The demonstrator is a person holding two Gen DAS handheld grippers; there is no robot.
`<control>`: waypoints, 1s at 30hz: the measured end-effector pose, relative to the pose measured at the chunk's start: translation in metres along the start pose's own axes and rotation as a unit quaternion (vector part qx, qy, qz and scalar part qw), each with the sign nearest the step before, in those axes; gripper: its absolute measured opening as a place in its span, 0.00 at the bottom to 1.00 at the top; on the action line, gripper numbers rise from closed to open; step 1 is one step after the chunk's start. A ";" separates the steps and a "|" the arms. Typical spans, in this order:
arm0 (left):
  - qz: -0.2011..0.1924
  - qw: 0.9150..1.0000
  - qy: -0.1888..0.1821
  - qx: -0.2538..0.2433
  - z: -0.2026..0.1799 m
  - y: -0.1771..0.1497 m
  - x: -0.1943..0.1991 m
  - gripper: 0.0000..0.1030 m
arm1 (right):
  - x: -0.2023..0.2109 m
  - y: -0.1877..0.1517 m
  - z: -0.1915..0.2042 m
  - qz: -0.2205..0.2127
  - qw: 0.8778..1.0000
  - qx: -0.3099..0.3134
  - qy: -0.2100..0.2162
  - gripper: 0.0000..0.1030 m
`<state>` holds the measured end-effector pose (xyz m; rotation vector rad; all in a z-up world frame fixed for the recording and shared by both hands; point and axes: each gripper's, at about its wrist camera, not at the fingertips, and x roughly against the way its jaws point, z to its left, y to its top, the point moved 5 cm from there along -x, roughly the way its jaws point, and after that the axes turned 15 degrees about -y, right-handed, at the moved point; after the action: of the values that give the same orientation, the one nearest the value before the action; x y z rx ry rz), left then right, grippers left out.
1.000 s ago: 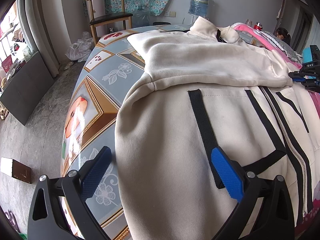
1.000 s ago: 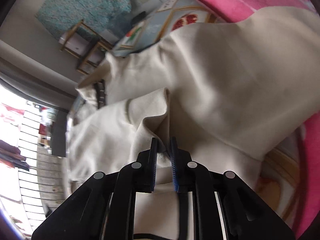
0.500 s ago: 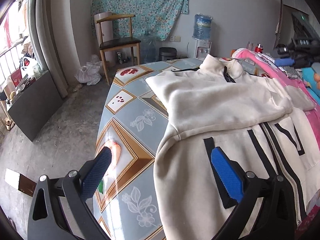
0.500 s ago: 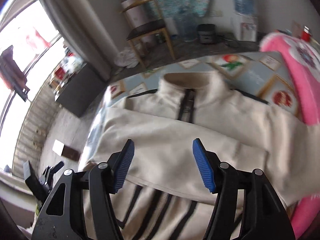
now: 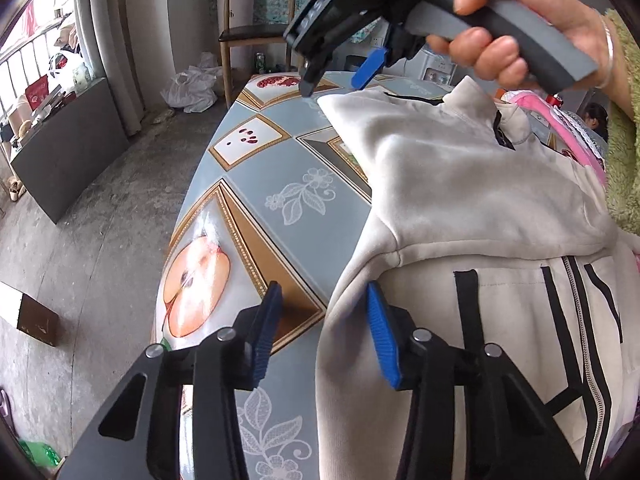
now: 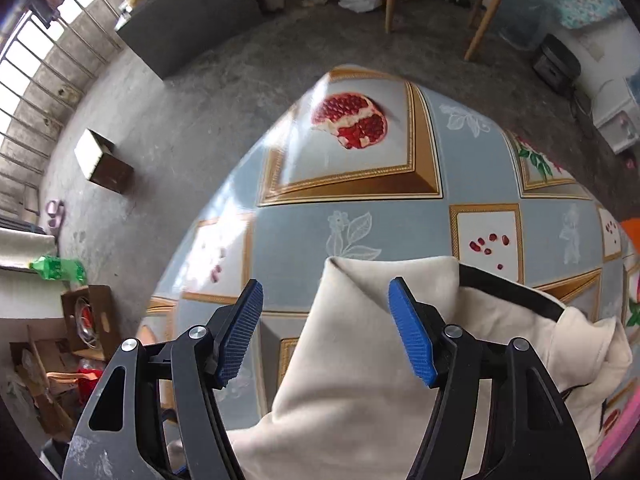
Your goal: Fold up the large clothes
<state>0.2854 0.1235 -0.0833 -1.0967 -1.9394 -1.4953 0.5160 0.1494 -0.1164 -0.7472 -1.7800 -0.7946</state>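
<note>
The left tongs (image 5: 322,322) sit at the near edge of the cream fleece zip-up jacket with black stripes (image 5: 460,208); their jaws have just been closing and now stand part-way apart, the right blue pad against the jacket's side seam below the shoulder, the left pad over bare cloth-covered tabletop (image 5: 304,216), so nothing is pinched between them. The right tongs (image 6: 326,330) point almost straight down over the far tip of the folded sleeve (image 6: 380,280); their jaws have narrowed a little after springing wide and stand released, the sleeve's end lying below the gap without either pad pressing on it. In the left wrist view a hand (image 5: 516,36) with a silver bangle and a green fuzzy cuff grips the grey handle of those right tongs above the jacket's collar end.

The jacket lies front-up on the tabletop, zip closed, black bands running beside the zipper and a black bar across the chest. One sleeve is folded across the upper chest, its soft nap facing up. The stand collar with its black trim lies at the far end.

The tabletop wears a glossy blue-grey oilcloth printed with gold-framed pomegranates and white flowers. Beyond it stand a wooden chair with a dark seat (image 5: 256,20) and a bare concrete floor (image 5: 92,208).
</note>
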 end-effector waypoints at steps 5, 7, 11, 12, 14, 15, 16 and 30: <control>0.003 1.000 -0.007 -0.009 -0.005 -0.002 -0.003 0.13 | -0.019 0.001 0.002 0.022 0.999 0.008 -0.033 0.12; 0.006 1.000 0.001 -0.028 -0.010 -0.003 -0.003 0.07 | -0.008 -0.001 -0.002 0.001 1.000 0.005 -0.021 0.06; 0.003 0.999 -0.001 -0.033 -0.014 -0.007 0.001 0.05 | 0.016 -0.004 -0.017 -0.054 0.998 -0.019 -0.008 0.05; 0.004 0.999 -0.004 -0.032 -0.015 -0.008 0.002 0.05 | 0.016 -0.003 -0.020 -0.060 0.998 -0.027 -0.002 0.05; 0.006 0.999 -0.001 -0.040 -0.019 -0.011 0.003 0.05 | 0.012 -0.004 -0.022 -0.069 0.997 -0.039 0.010 0.05; 0.007 0.999 0.003 -0.044 -0.021 -0.011 0.003 0.05 | 0.009 -0.004 -0.021 -0.069 0.997 -0.041 0.013 0.05; 0.008 0.999 0.004 -0.046 -0.022 -0.012 0.002 0.05 | 0.004 -0.004 -0.019 -0.069 0.997 -0.043 0.013 0.05; -0.007 1.000 -0.020 -0.006 -0.022 0.007 0.033 0.52 | 0.132 -0.070 -0.125 -0.199 0.965 -0.148 0.081 0.66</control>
<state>0.2698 0.1142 -0.0476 -1.1280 -1.9708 -1.5055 0.4884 0.0250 0.0314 -0.4966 -1.7018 -1.3739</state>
